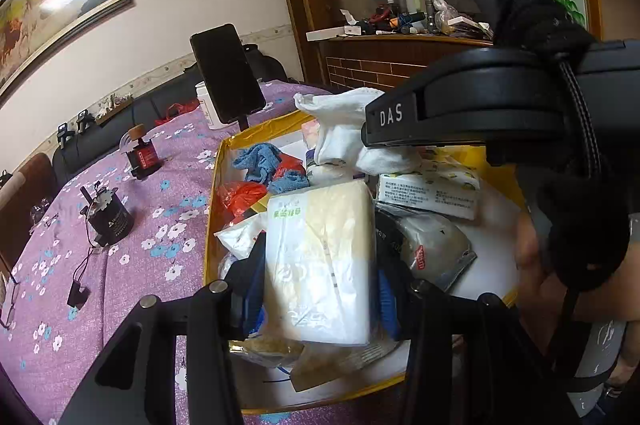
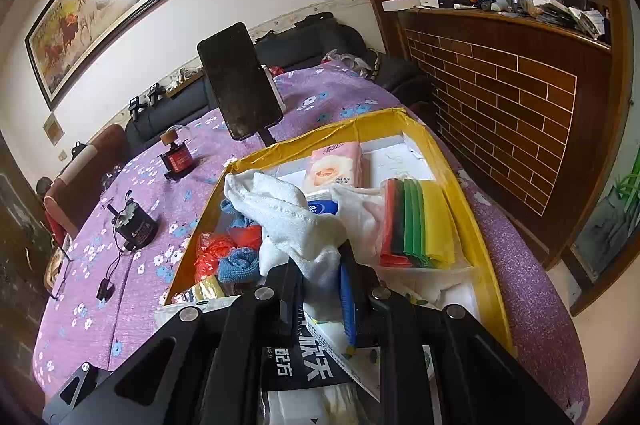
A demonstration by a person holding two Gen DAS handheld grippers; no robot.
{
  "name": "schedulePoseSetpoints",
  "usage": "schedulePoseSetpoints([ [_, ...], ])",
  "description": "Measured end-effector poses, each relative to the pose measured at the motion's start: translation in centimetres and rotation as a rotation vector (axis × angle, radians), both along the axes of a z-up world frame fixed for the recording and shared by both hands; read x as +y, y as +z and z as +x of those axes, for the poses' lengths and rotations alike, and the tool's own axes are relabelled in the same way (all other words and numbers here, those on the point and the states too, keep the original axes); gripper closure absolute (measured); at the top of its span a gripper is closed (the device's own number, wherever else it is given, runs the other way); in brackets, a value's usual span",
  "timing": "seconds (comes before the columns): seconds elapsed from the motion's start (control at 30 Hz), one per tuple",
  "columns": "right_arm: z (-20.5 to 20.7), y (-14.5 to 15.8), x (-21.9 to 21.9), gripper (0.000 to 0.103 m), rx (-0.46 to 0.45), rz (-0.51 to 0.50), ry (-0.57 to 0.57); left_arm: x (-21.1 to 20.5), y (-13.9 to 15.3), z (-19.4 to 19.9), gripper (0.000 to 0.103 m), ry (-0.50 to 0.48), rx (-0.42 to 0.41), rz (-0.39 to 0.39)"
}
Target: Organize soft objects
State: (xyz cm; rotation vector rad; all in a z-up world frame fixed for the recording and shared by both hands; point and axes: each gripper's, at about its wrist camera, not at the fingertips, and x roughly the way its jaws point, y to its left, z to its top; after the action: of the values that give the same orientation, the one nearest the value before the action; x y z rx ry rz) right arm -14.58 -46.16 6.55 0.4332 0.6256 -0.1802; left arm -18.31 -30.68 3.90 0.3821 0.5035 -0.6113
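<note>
A: The left claw (image 1: 320, 289) is clamped on a tissue pack (image 1: 320, 257), held over the yellow box (image 1: 212, 209). The right claw (image 2: 320, 281) is pinched tight on a white cloth (image 2: 280, 213), also above the box.

B: How far along does that put the tidying?

A: Partway, I'd say. A pink pack (image 2: 336, 165) and a bag of coloured sheets (image 2: 420, 221) lie fairly neatly at the far end. The blue cloths (image 2: 240, 261), red bag (image 2: 212, 249) and other packs are a jumble.

B: And the counter (image 1: 120, 245)?

A: No soft things on it that I can see, only small gadgets.
</note>
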Motion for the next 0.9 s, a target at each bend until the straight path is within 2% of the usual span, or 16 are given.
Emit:
schedulePoseSetpoints([
  [0.13, -0.3, 0.1, 0.0, 0.084, -0.008, -0.004, -0.001, 0.0, 0.0, 0.0, 0.058, 0.000, 0.000, -0.001],
  [0.17, -0.3, 0.2, 0.1, 0.079, -0.010, -0.006, 0.000, 0.0, 0.0, 0.0, 0.058, 0.000, 0.000, -0.001],
  [0.2, -0.5, 0.3, 0.1, 0.069, -0.014, -0.010, -0.002, 0.1, 0.0, 0.0, 0.056, 0.001, -0.002, -0.001],
  [0.27, -0.8, 0.6, 0.3, 0.058, -0.029, -0.011, 0.005, 0.1, 0.1, -0.1, 0.051, 0.008, -0.014, -0.006],
  [0.3, -0.9, 0.8, 0.4, 0.047, -0.033, -0.019, 0.005, 0.2, 0.2, -0.1, 0.048, 0.010, -0.019, -0.010],
  [0.33, -1.1, 1.2, 0.7, 0.041, -0.042, -0.033, 0.001, 0.3, 0.3, -0.2, 0.047, 0.010, -0.025, -0.014],
  [0.37, -1.3, 1.5, 0.8, 0.029, -0.052, -0.043, -0.004, 0.4, 0.5, -0.4, 0.045, 0.008, -0.033, -0.019],
  [0.4, -1.7, 2.1, 1.0, 0.023, -0.070, -0.058, -0.012, 0.5, 0.7, -0.5, 0.040, 0.007, -0.041, -0.023],
  [0.43, -2.0, 2.5, 1.1, 0.021, -0.082, -0.066, -0.017, 0.6, 0.9, -0.7, 0.033, 0.012, -0.047, -0.020],
  [0.53, -3.3, 3.8, 1.2, 0.015, -0.120, -0.080, -0.036, 1.1, 1.8, -1.3, 0.024, 0.013, -0.054, -0.044],
  [0.67, -5.5, 5.3, 1.4, 0.011, -0.165, -0.095, -0.063, 2.5, 2.7, -2.7, 0.020, 0.000, -0.054, -0.075],
  [0.73, -6.9, 5.8, 1.8, 0.010, -0.175, -0.098, -0.078, 3.6, 2.7, -3.7, 0.012, -0.010, -0.052, -0.094],
  [0.9, -12.1, 4.9, 4.5, 0.001, -0.207, -0.167, -0.156, 7.9, 1.5, -6.3, 0.006, -0.021, -0.035, -0.134],
])
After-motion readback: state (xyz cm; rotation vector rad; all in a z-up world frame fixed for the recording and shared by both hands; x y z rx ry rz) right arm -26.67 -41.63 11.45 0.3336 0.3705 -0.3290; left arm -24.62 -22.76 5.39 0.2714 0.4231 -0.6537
